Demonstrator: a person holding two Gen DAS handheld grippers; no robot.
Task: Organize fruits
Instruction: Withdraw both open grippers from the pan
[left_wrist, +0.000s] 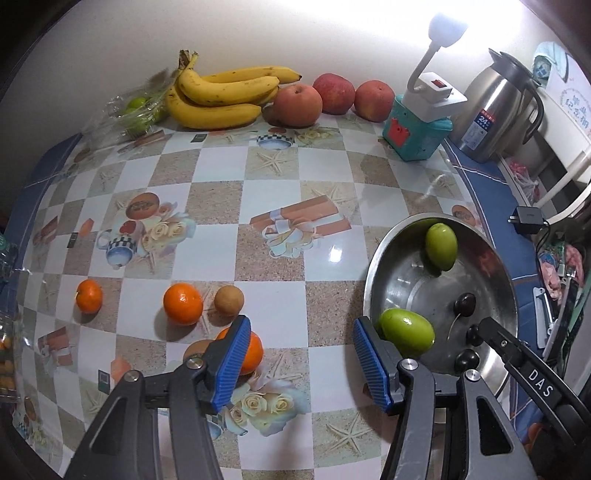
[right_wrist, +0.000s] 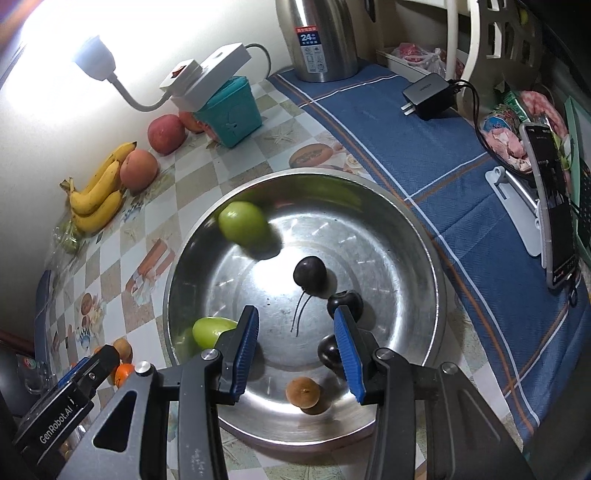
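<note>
Two tools are in your hands, both pointing steeply down at the worktop (left_wrist: 325, 295). Your left tool (left_wrist: 299, 354) has its blue pads spread with nothing between them, hanging over the checked cloth just left of the steel bowl (left_wrist: 509, 295); an orange (left_wrist: 253, 350) shows partly behind its left finger, with a brown fruit beside it. Your right tool (right_wrist: 295, 350) hangs over the inside of the bowl (right_wrist: 406, 229), its pads apart and gripping nothing. In the bowl lie two green fruits, one near the far wall (right_wrist: 243, 229) and one at the near left wall (right_wrist: 210, 332), three dark cherries (right_wrist: 309, 271) grouped right of centre, and a small brown fruit (right_wrist: 303, 392) near the front. Still out on the worktop are two more oranges (left_wrist: 183, 303) and (left_wrist: 88, 296) and another small brown fruit (left_wrist: 229, 300) beside the nearer one. Along the back wall sit a bunch of bananas (left_wrist: 221, 96), three apples (left_wrist: 297, 105), and a clear bag of green fruit (left_wrist: 136, 110) at the left end.
</note>
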